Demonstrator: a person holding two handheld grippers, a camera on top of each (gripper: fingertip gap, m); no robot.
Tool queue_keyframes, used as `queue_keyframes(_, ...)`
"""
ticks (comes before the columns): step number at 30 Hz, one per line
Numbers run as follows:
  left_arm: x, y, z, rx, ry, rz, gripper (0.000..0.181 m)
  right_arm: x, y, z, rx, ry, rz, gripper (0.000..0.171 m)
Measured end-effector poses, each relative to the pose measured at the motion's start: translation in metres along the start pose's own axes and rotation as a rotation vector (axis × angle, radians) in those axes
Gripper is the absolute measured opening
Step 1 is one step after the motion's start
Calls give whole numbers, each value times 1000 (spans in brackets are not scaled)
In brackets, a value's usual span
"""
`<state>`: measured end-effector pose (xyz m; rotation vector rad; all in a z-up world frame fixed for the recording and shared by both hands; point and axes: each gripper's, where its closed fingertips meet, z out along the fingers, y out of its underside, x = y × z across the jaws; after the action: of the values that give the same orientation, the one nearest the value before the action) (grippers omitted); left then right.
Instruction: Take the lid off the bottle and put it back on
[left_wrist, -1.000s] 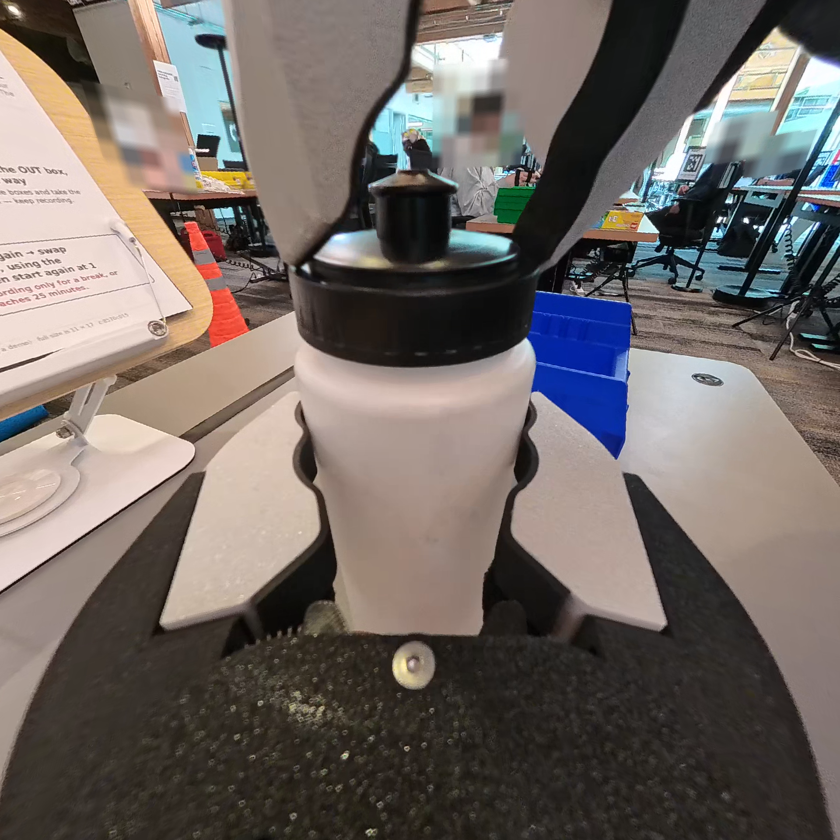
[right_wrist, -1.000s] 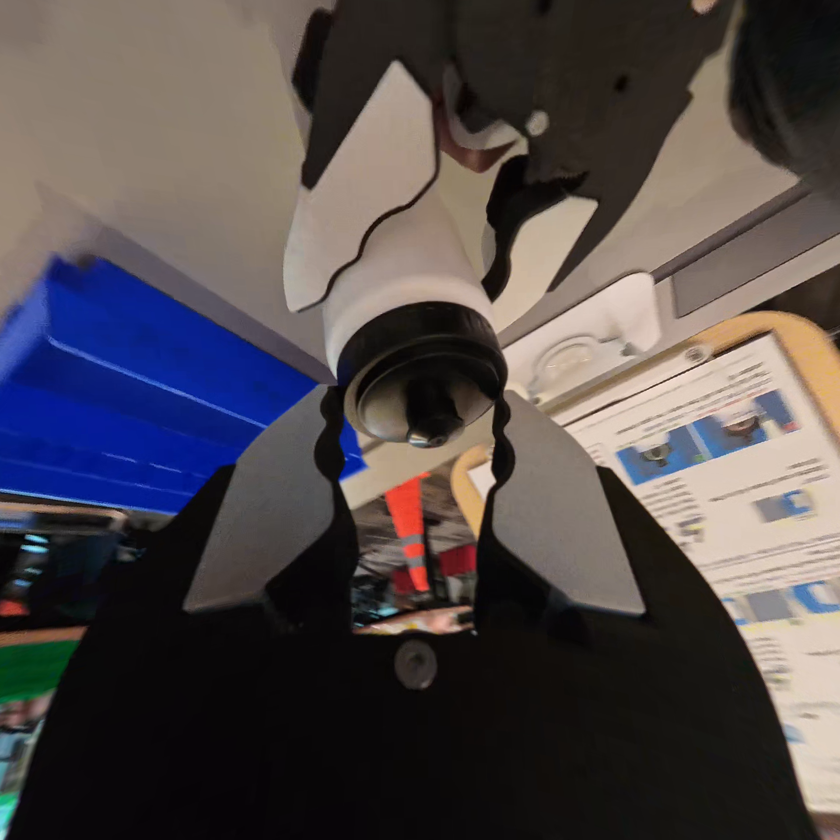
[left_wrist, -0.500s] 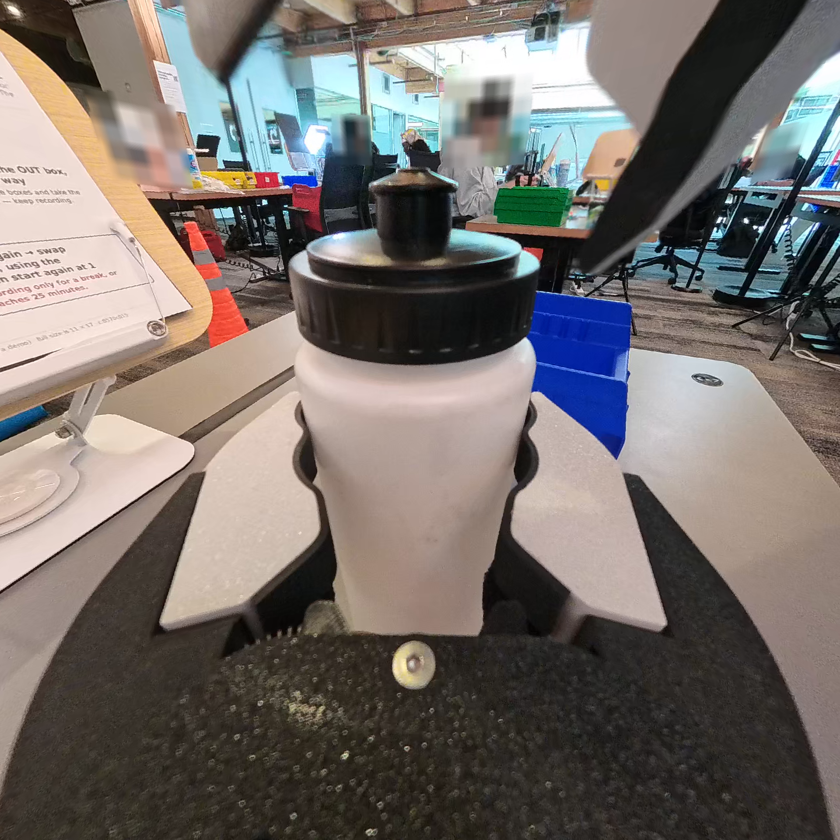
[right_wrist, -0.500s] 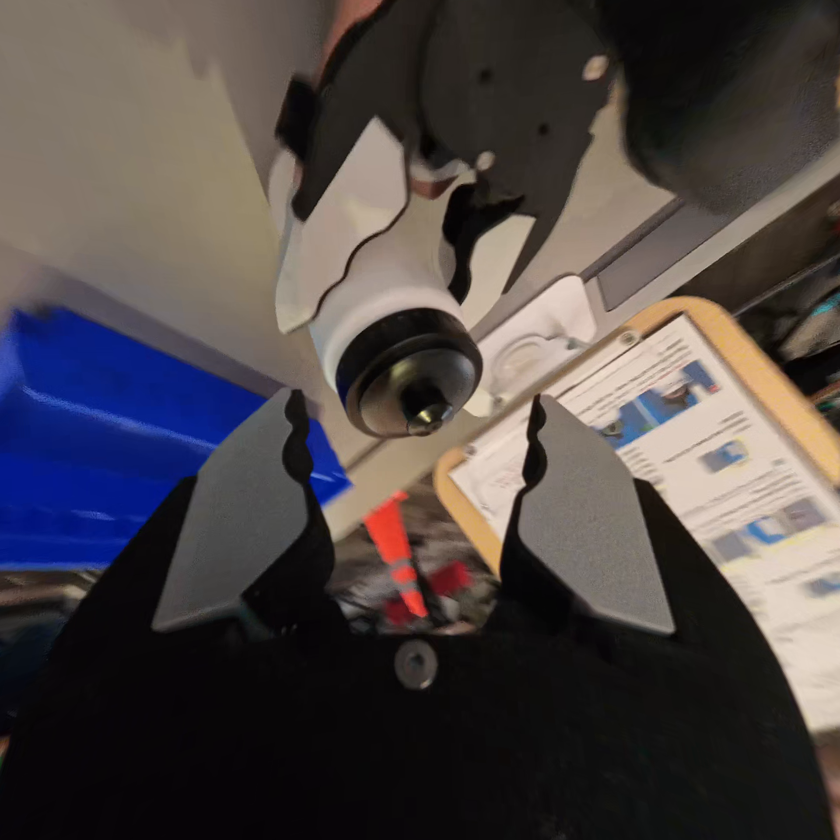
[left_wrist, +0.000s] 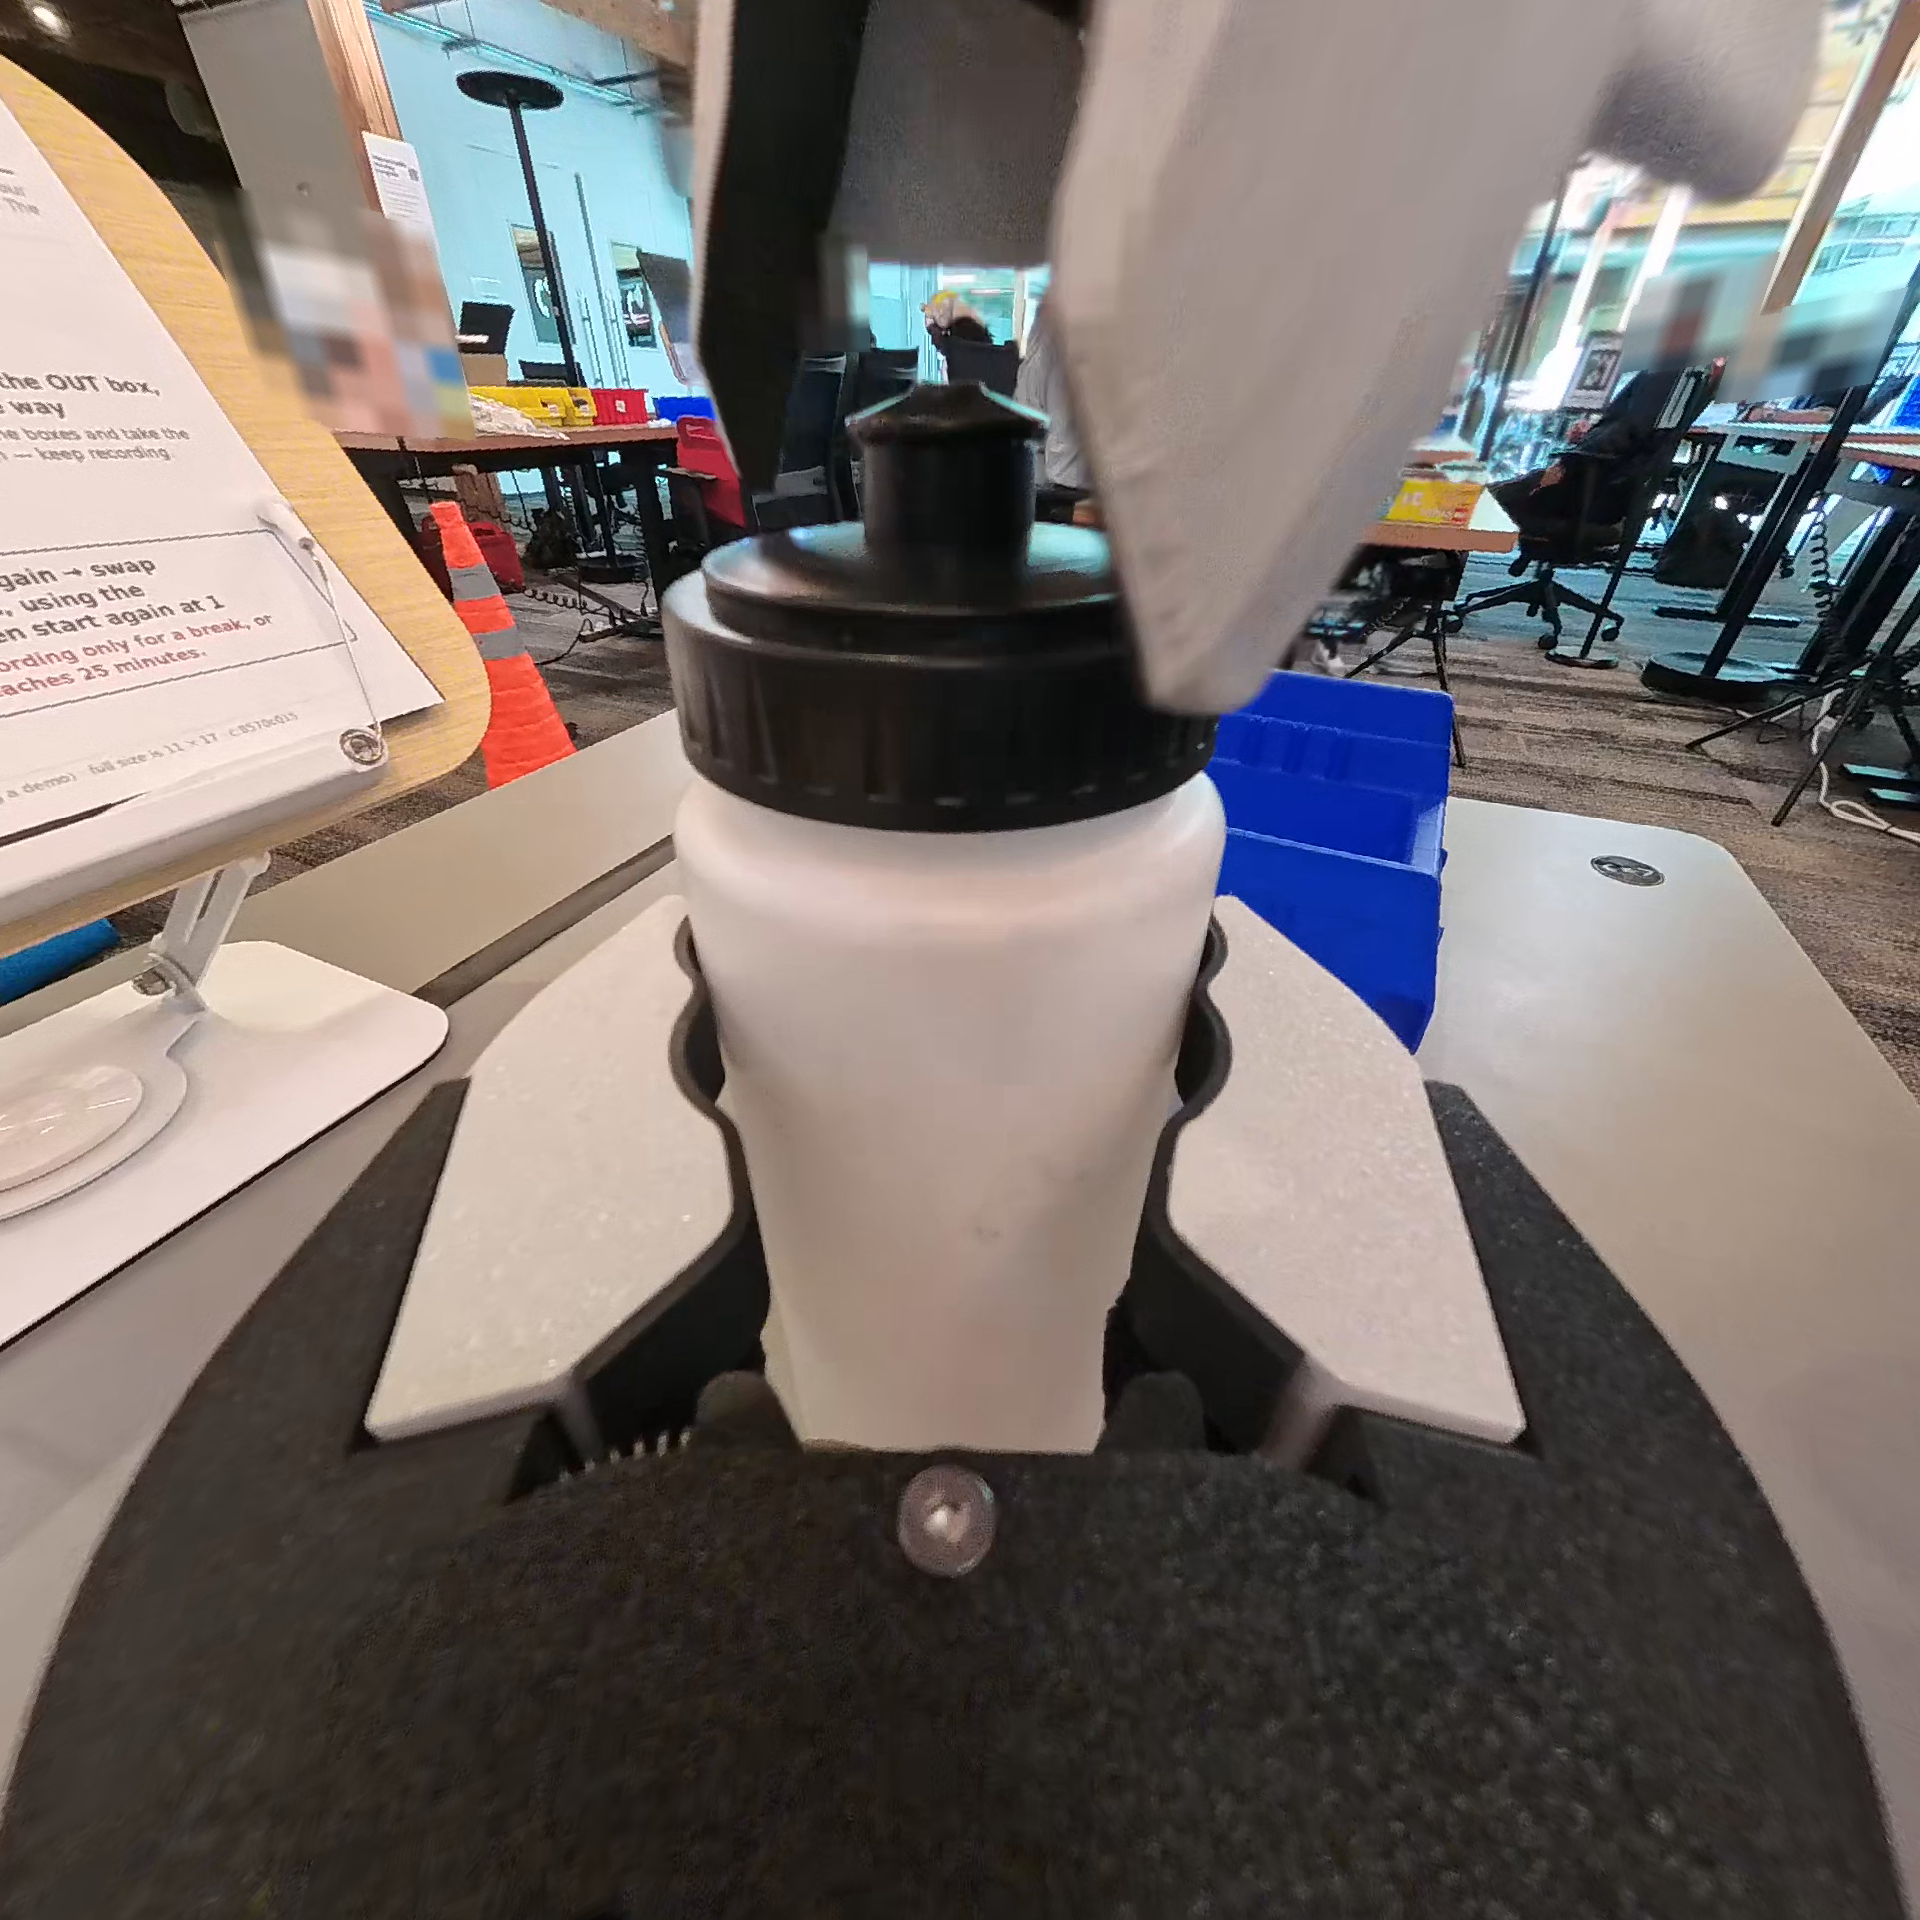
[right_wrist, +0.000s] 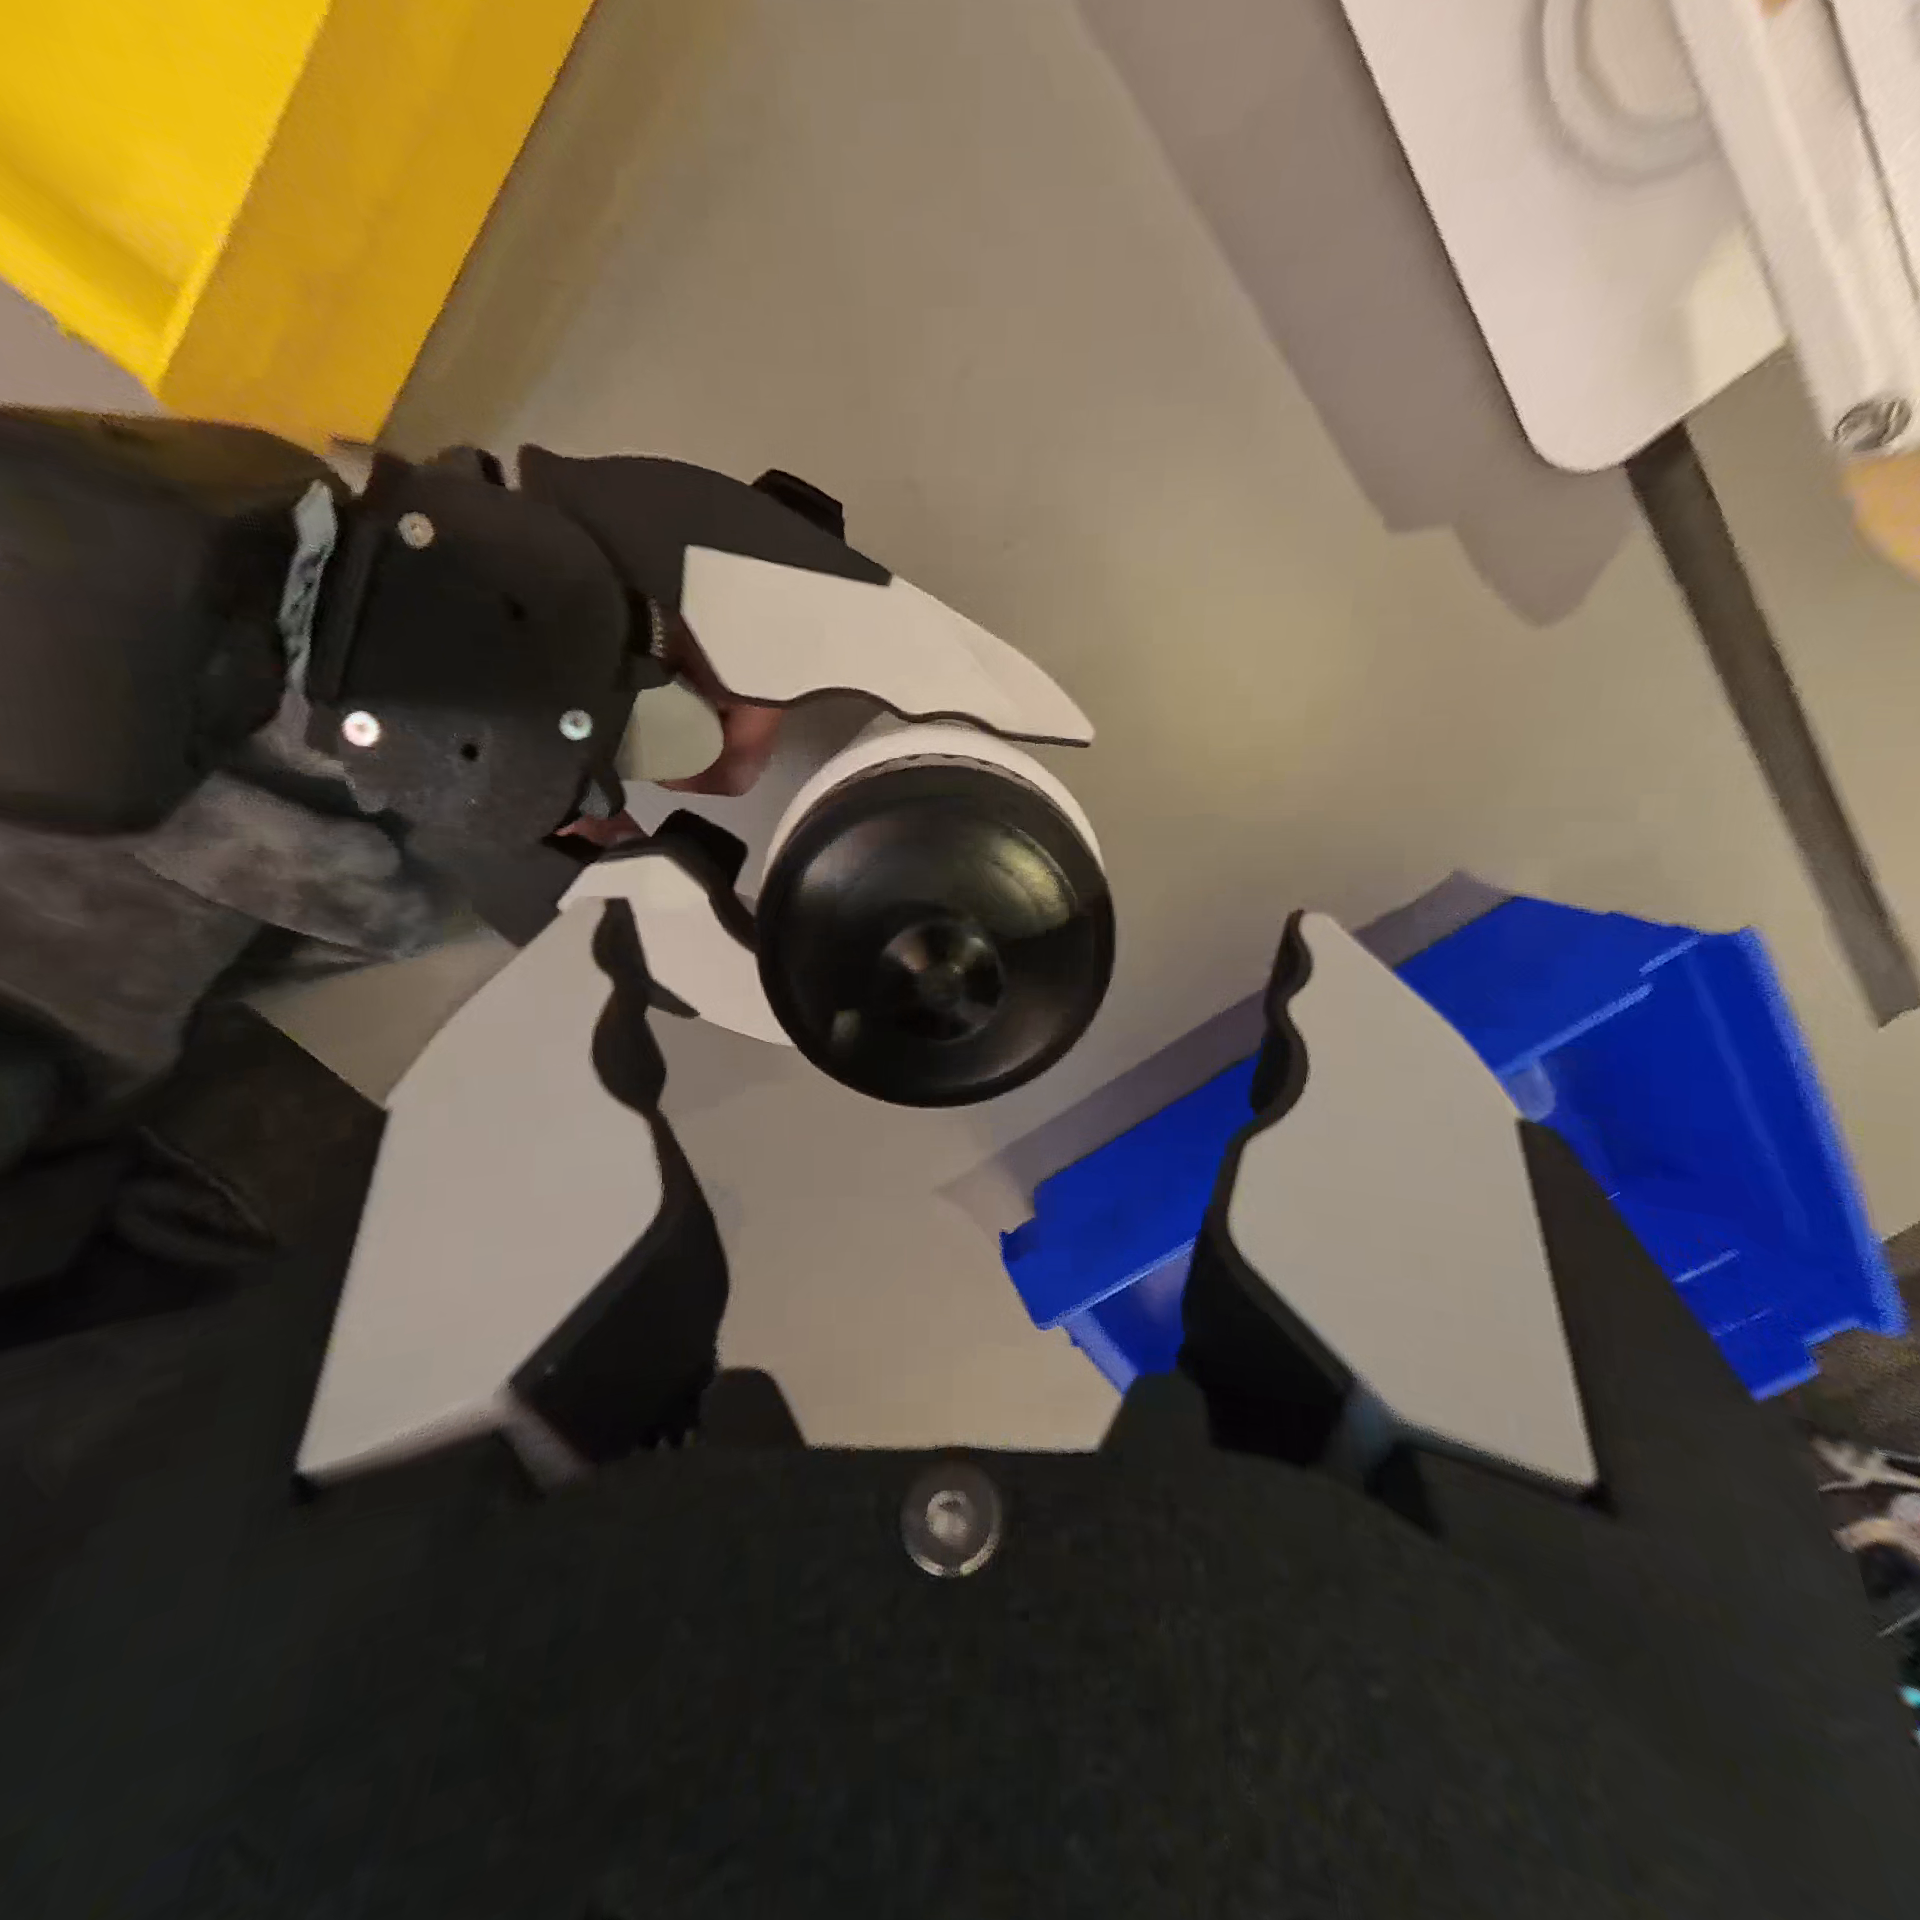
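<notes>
White plastic fills my left wrist view: the bottle (left_wrist: 951, 1060) stands upright between the fingers of my left gripper (left_wrist: 951, 1039), which is clamped on its body just under the shoulder, the scalloped inner edges pressing both sides. To the far left of that view a paper sheet on a wooden board (left_wrist: 239, 343) leans on a white stand (left_wrist: 239, 1049), with an orange cone (left_wrist: 499, 655) on the floor beyond the grey table (left_wrist: 1683, 1091). At centre, the black lid (left_wrist: 935, 696) sits on the bottle's neck, its spout upright. Directly above it hangs my right gripper (left_wrist: 997, 436), fingers spread to either side of the spout; the right-hand finger (left_wrist: 1247, 416) reaches down to the lid's rim, though I cannot tell whether it touches. Behind the bottle's right shoulder lies a blue bin (left_wrist: 1340, 862).

From my right wrist view, looking down, a yellow bin (right_wrist: 249, 177) sits upper left. Below it the left gripper (right_wrist: 883, 800) holds the bottle (right_wrist: 914, 748) from the left side. The lid (right_wrist: 935, 951) lies between and just ahead of my right gripper (right_wrist: 951, 940) fingertips, both wide apart and clear of it, holding nothing. The blue bin (right_wrist: 1683, 1122) rests to the right, partly behind the right finger, and the white stand (right_wrist: 1558, 208) occupies the upper right corner.
</notes>
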<state>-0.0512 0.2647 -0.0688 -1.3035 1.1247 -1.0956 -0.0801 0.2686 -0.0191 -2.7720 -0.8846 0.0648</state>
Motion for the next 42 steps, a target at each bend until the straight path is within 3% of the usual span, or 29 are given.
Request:
queue_keyframes(4,0,0,0,-1,-1,-1,86,8,8,11,-46,9,52,99)
queue_keyframes(6,1,0,1,-3,2,1,86,-6,9,12,-57,-101,86,74)
queue_keyframes(11,2,0,0,-7,9,7,86,-6,12,11,-140,-76,-95,73)
queue_keyframes(15,2,0,0,-6,8,0,86,-4,11,9,-197,-47,-385,72)
queue_keyframes(23,2,0,1,-5,12,0,86,-1,9,5,-275,172,-1268,68)
queue_keyframes(28,2,0,0,-3,15,-1,86,0,7,4,-310,340,-1671,68)
queue_keyframes(30,2,0,0,-3,15,-1,86,0,7,4,-299,381,-1740,68)
queue_keyframes(32,2,0,-1,-2,19,-3,86,-2,6,3,-261,378,-1698,70)
queue_keyframes(36,2,0,0,-3,17,-3,86,-16,1,-6,-112,254,-1402,97)
queue_keyframes(40,2,0,0,-2,17,-4,86,-15,-19,-18,53,135,-862,105)
queue_keyframes(42,2,0,0,-1,15,-3,86,0,-19,-15,43,114,-555,126)
